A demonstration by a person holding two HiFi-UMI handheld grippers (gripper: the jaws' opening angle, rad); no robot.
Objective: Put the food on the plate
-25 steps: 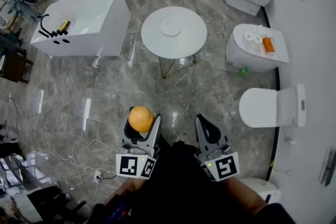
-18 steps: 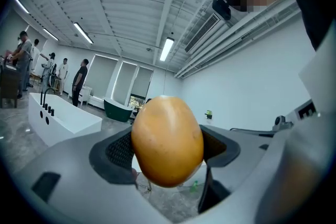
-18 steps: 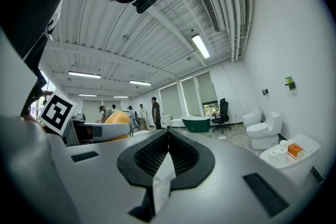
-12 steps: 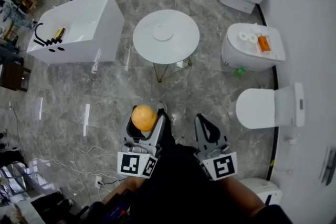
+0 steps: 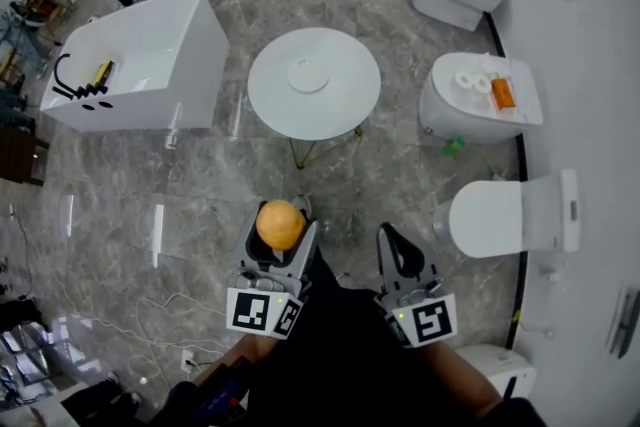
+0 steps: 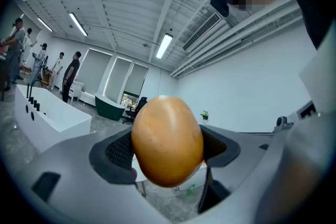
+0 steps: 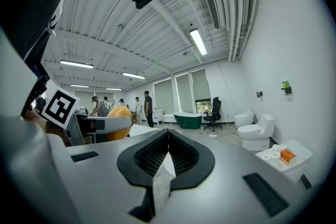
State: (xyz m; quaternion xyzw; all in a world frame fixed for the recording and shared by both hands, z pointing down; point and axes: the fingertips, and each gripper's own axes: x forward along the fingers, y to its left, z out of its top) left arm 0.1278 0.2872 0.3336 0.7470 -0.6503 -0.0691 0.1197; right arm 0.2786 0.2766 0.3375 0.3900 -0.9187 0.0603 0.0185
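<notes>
Nearing the round bench (image 5: 350, 105) and its plate (image 5: 308, 75), the left hand-held gripper (image 5: 279, 240) pinches the orange food (image 5: 280, 224) above the floor. The right hand-held gripper (image 5: 393, 243) is pressed together, empty; placing lies ahead.

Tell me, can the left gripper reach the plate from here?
Probably not yet. The left gripper, shut on the orange food, is held far short of the plate on the round table; only open floor lies between.
</notes>
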